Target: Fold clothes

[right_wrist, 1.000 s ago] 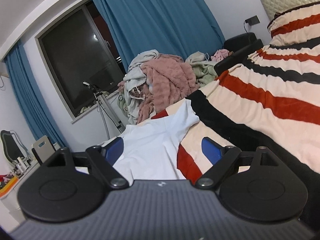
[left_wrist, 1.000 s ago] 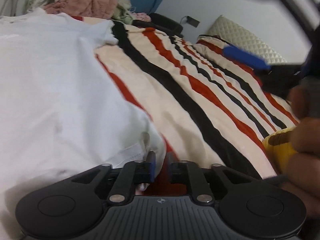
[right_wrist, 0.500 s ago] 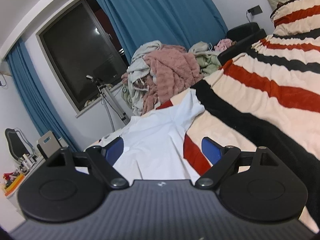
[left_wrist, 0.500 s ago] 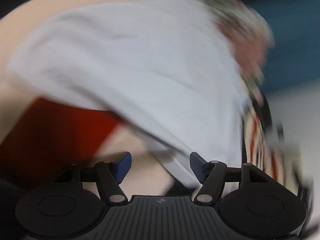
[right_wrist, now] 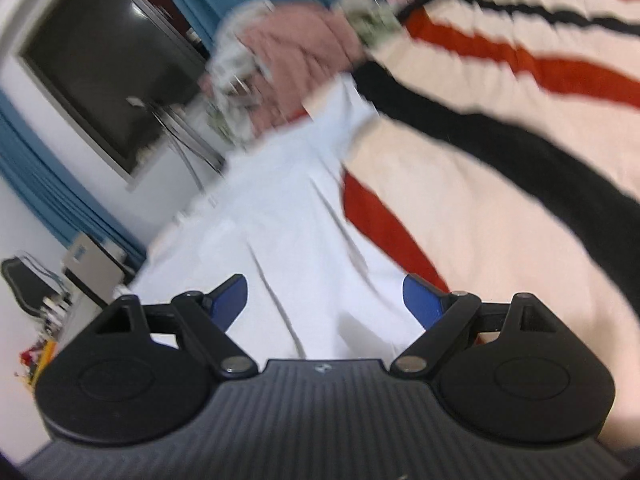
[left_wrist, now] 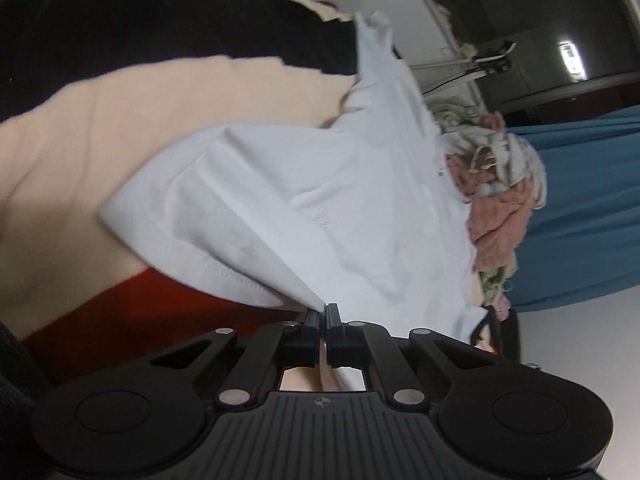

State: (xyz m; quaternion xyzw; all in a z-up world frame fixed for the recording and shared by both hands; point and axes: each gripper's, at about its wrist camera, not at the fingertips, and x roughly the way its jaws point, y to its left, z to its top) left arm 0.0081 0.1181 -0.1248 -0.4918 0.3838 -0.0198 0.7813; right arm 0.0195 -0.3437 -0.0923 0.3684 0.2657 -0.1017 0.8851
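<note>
Left tongs [left_wrist: 322,312] clench a hem corner of the white cotton shirt [left_wrist: 320,200] spread on the striped bed blanket [left_wrist: 100,140], likely for folding; right tongs [right_wrist: 326,300] hover released above the shirt.

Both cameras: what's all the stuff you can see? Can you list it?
Shirt: one, white, spread on the bed, its corner pinched by the left gripper.
Blanket: one, cream with red and black stripes, on the bed under the shirt.
Clothes pile: one, pink, grey and green, beyond the shirt.
Curtains: blue, beside the window.
Window: one, dark, in the wall.
Tripod: one, by the window.
Left gripper: one, black, shut on the shirt.
Right gripper: one, black with blue pads, open over the shirt.
</note>
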